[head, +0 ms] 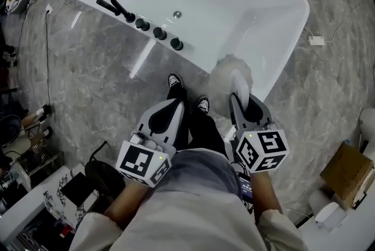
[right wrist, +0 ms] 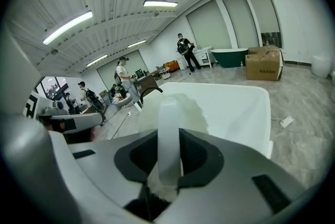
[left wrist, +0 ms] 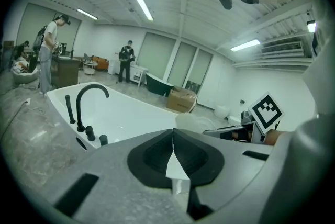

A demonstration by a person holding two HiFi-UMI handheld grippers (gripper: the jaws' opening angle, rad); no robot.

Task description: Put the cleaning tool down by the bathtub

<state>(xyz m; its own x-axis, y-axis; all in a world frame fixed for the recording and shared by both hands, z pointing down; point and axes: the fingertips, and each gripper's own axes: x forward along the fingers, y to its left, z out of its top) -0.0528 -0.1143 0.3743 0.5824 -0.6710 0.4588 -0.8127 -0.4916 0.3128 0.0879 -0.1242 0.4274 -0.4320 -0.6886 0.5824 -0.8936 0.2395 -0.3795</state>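
My right tongs (right wrist: pixel 168 157), lower centre of their view, clench the white handle of the cleaning tool (right wrist: pixel 168 123), which rises straight up between them. In the head view, the tool's pale fluffy head overlaps the near rim of the bathtub (head: pixel 275 3), right of centre. My left tongs (left wrist: pixel 173 136) are clenched on nothing. The tool head's outline is hazy, and the handle's lower end is hidden inside the tongs.

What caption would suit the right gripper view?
Right gripper holds a white cleaning tool by its handle at the white bathtub rim.
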